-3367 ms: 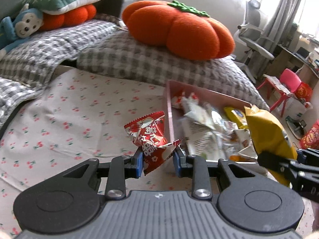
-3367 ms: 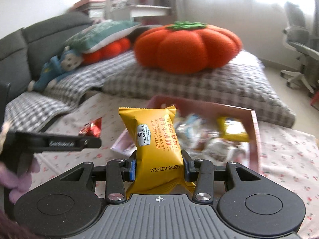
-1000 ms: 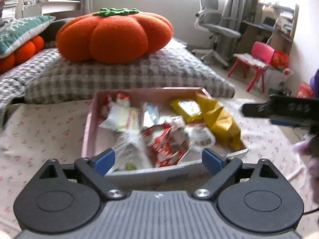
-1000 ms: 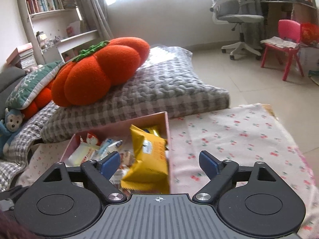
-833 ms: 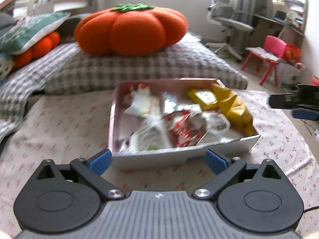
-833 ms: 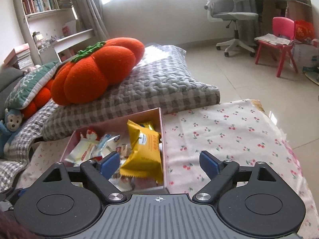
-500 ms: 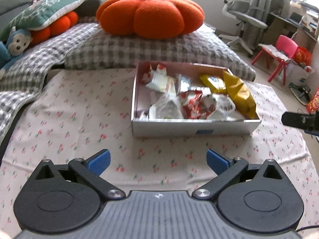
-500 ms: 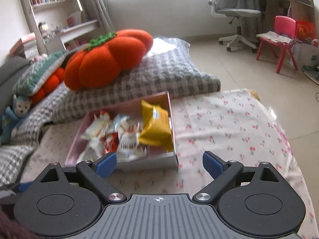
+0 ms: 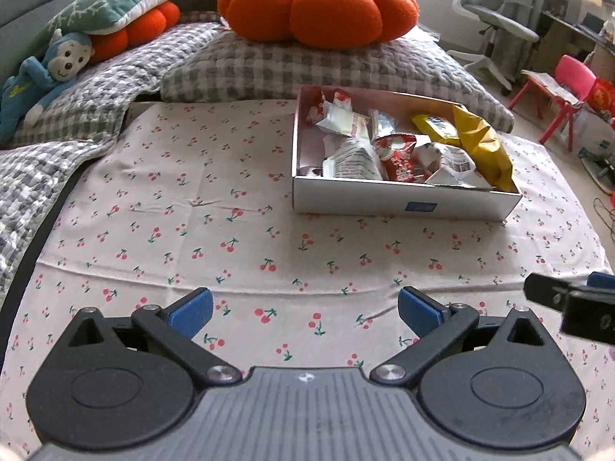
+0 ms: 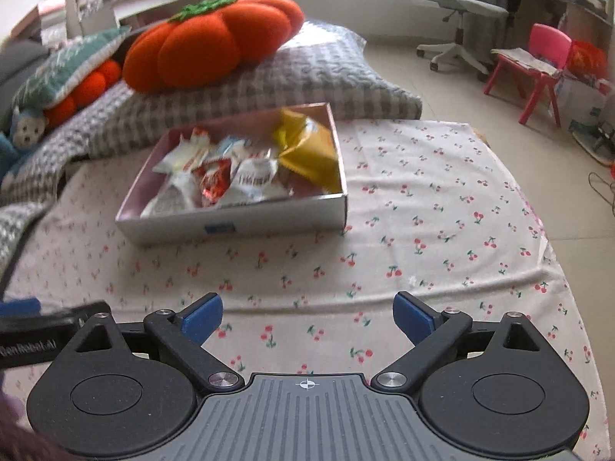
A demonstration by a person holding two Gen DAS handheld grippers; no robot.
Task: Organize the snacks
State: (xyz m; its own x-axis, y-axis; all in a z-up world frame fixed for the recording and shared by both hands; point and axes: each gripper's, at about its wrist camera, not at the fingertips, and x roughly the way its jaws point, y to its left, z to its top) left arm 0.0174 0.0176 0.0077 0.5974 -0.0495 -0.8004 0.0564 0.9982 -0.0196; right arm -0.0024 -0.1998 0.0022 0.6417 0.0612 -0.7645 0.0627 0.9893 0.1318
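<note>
A shallow cardboard box (image 9: pixel 403 201) (image 10: pixel 238 223) sits on the cherry-print cloth (image 9: pixel 192 207) and holds several snack packets. Among them are a red packet (image 9: pixel 398 157) (image 10: pixel 215 182), a tall yellow bag (image 9: pixel 484 146) (image 10: pixel 311 150) at the box's right end, and white packets (image 9: pixel 346 119). My left gripper (image 9: pixel 305 309) is open and empty, well back from the box's near wall. My right gripper (image 10: pixel 307 313) is open and empty, also well back. Its tip shows at the right edge of the left wrist view (image 9: pixel 569 299).
A big orange pumpkin cushion (image 9: pixel 319 4) (image 10: pixel 207 42) lies on a grey checked cushion (image 9: pixel 307 65) behind the box. A blue monkey toy (image 9: pixel 42 73) is at far left. An office chair (image 10: pixel 457 4) and a pink stool (image 10: pixel 538 61) stand on the floor to the right.
Both grippers held packets, the left a red one and the right a yellow bag; those now lie in the box. Both grippers have opened and pulled back from the box.
</note>
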